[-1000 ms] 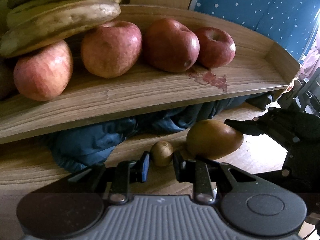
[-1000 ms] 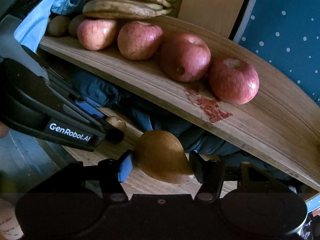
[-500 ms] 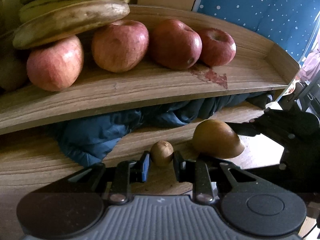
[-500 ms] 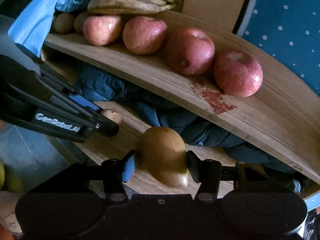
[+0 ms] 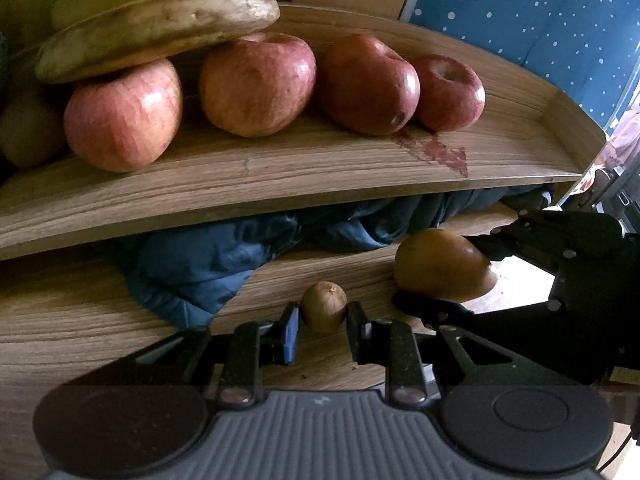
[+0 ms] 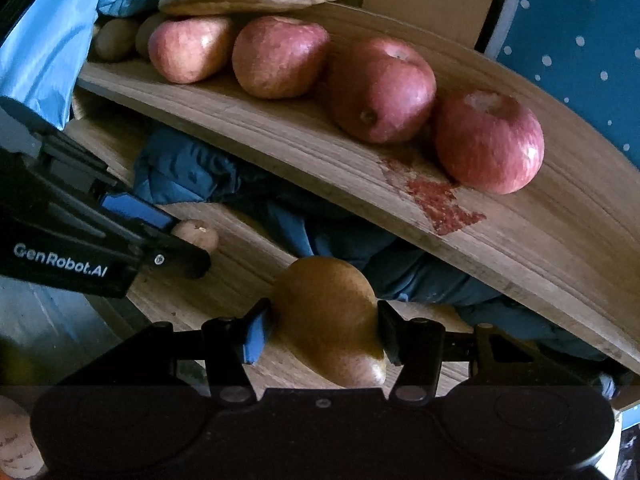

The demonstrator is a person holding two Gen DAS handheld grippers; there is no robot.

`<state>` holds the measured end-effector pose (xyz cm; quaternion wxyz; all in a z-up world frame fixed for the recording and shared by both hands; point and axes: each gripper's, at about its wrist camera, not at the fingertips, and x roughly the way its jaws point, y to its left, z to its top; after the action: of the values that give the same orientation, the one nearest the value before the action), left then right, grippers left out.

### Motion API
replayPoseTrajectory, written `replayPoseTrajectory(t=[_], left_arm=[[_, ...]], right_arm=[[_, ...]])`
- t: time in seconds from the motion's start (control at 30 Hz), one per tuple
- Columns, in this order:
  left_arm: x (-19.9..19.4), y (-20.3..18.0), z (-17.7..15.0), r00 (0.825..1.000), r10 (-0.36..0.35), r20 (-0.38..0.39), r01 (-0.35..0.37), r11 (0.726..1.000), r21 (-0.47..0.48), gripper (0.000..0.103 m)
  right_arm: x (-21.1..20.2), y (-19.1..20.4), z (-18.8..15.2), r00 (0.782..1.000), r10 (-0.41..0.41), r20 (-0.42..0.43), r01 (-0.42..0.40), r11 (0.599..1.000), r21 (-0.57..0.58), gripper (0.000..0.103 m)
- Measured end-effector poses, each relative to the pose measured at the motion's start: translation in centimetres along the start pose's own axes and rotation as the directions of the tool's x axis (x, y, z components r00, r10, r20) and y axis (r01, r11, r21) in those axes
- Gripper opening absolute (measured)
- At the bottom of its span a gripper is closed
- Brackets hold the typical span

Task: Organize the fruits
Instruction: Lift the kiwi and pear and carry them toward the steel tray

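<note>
Between right gripper [image 6: 322, 326] fingers, pear [image 6: 330, 320] stem-down.

The bananas [image 5: 160, 28] are cut by the top edge in both views, so their number is not clear. In the left wrist view, a brown fruit [image 5: 28, 132] at the far left is half hidden behind an apple [image 5: 124, 116] and the edge; its kind cannot be told. The blue cloth [image 5: 224, 264] goes under the upper shelf [image 5: 280, 184], and its back part is hidden. In the right wrist view, the kiwi [image 6: 197, 235] is partly covered by the left gripper [image 6: 176, 240].
</note>
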<state>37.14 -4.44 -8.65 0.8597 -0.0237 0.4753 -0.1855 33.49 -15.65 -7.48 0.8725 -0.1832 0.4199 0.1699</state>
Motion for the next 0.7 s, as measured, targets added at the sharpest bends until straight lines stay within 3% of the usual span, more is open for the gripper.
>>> replayPoseTrajectory(t=[0.7], left_arm=[[-1.6, -0.2, -0.2, 1.0, -0.002, 0.031, 0.002, 1.0, 0.0, 0.027]], right_arm=[[-3.9, 1.3, -1.0, 0.995, -0.025, 0.098, 0.026, 1.0, -0.01, 0.056]])
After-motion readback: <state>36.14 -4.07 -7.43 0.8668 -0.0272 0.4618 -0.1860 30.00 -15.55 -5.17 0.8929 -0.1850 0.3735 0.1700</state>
